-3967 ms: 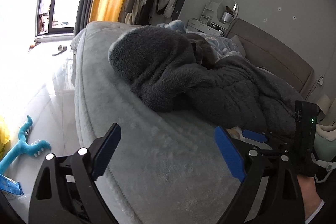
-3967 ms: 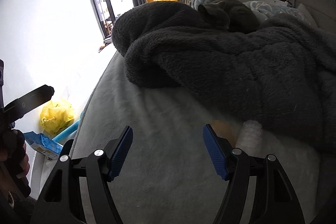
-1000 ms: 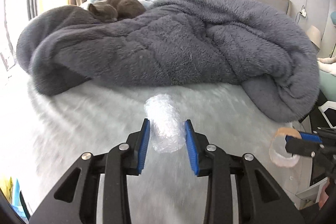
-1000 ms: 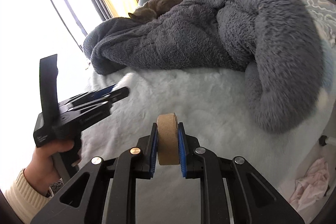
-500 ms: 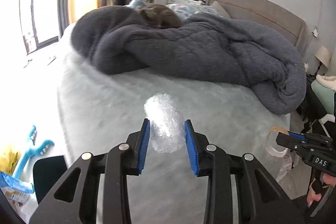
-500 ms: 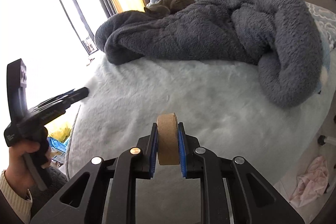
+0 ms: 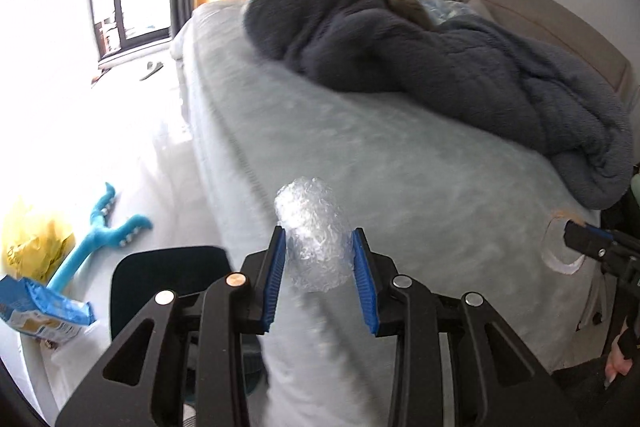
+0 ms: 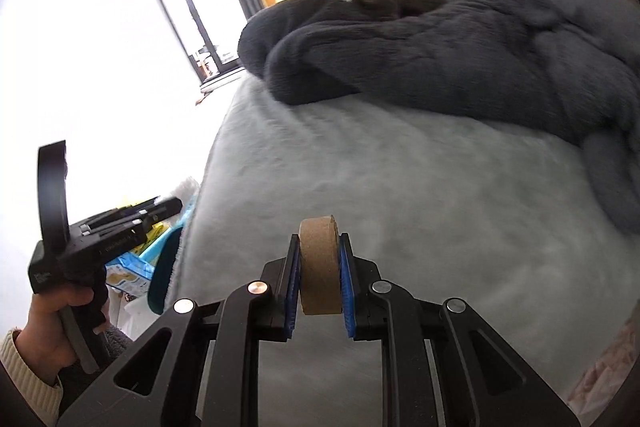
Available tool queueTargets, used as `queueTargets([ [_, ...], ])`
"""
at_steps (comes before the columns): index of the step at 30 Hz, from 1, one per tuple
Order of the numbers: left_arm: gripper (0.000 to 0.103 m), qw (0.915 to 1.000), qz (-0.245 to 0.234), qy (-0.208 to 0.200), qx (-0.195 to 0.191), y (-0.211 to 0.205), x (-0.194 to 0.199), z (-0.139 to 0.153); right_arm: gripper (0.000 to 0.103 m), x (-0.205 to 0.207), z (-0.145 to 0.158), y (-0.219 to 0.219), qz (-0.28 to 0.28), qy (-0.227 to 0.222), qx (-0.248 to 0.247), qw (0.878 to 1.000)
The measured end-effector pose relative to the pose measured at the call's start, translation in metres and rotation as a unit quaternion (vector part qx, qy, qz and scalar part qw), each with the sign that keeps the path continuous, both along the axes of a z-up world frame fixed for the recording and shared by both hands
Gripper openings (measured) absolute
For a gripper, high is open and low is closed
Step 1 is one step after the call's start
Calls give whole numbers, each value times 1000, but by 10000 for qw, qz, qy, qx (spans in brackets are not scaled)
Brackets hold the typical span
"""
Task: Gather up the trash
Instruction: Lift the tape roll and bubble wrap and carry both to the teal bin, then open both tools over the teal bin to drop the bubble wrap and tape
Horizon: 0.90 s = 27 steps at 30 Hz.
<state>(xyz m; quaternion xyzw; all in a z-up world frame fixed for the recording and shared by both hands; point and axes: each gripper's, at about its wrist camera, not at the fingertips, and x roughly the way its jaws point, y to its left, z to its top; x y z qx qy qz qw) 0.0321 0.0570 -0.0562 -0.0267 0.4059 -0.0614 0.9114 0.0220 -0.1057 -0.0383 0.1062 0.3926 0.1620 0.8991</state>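
Squarely between left gripper [image 7: 319, 277] pads: bubble-wrap wad [image 7: 312, 235].

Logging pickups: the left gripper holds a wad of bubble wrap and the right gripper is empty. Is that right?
Not quite. The left gripper does hold the wad of bubble wrap, but the right gripper is shut on a cardboard tape roll, as the right wrist view shows.

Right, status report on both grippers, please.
Left gripper shut on clear bubble-wrap roll. Right gripper shut on brown cardboard tape core. Nothing blocking; pale grey bed below.
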Motion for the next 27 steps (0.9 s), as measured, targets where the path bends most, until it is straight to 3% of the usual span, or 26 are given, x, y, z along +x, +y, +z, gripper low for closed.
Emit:
queueTargets([
  [15,36,9923,718,969,272,112,-11,-48,18,30,9,130,1105,-225,44,9936],
  [27,37,9795,887,1810,-9,168,-23,-94,18,47,2,221,1831,-196,184,9827],
])
